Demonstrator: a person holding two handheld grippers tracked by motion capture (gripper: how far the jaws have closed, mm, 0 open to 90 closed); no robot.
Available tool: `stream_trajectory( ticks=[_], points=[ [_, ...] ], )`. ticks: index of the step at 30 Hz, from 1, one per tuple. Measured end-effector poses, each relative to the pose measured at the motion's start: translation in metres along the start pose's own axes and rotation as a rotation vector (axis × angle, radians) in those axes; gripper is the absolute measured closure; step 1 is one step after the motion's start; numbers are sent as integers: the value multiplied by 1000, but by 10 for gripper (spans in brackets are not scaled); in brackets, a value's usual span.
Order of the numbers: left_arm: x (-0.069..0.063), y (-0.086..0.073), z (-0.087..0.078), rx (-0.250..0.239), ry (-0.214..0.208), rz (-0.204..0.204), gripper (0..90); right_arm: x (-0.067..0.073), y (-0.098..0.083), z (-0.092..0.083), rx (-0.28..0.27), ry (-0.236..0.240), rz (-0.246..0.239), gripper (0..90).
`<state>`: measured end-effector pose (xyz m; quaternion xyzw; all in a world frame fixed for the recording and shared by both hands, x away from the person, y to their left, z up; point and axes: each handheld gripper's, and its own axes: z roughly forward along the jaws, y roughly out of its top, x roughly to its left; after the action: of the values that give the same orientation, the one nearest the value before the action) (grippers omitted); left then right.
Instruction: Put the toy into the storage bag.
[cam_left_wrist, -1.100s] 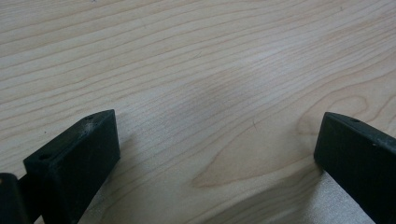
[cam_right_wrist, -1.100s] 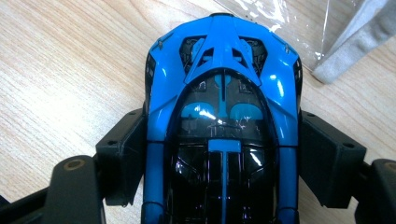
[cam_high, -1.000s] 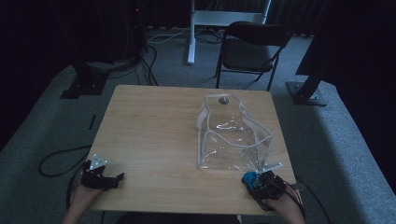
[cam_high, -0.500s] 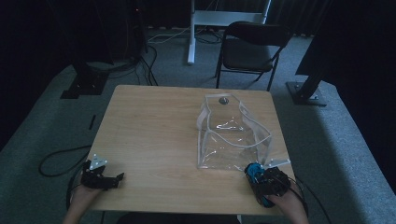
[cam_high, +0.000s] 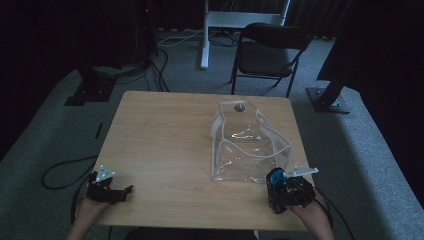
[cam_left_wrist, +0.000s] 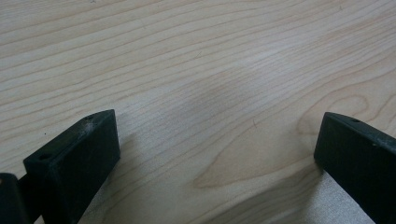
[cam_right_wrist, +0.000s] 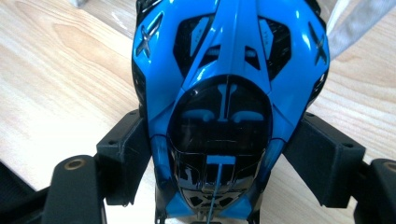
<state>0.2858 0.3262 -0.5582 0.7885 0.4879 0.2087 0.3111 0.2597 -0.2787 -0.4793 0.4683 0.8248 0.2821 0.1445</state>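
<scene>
The toy car (cam_right_wrist: 229, 107), blue and black with a glossy shell, sits clamped between the two black jaws of the right tongs (cam_high: 278, 186), one pad pressing each flank. In the right gripper view its nose points away from the camera, over the pale wood of the bench (cam_high: 165, 140). In the high view the blue of the car shows at the front of those tongs, at the near right corner of the bench, just beside the near right corner of the clear plastic bag (cam_high: 247, 145). Whether car and bag touch cannot be told.

The bag stands open-topped on the right half of the bench, with white trim along its edges and a dark snap button on the far flap.

The left tongs (cam_high: 127, 190) lie at the near left corner of the bench, well apart from the bag. Their jaws stand wide apart in the left gripper view, with bare wood grain between them.

A dark folding chair (cam_high: 270, 52) stands beyond the far edge of the bench on the grey carpet.
</scene>
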Motion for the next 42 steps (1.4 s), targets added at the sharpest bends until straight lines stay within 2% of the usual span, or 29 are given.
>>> stream_trajectory(
  ticks=[10,17,42],
  points=[
    [1,0,0,0,-3,3,7,0,8,-17,-64,7,3,251],
    [1,1,1,0,-4,3,7,3,18,-32,-103,10,-28,251],
    [1,3,3,-1,0,-5,7,1,60,-86,-239,26,-87,251]
  ],
)
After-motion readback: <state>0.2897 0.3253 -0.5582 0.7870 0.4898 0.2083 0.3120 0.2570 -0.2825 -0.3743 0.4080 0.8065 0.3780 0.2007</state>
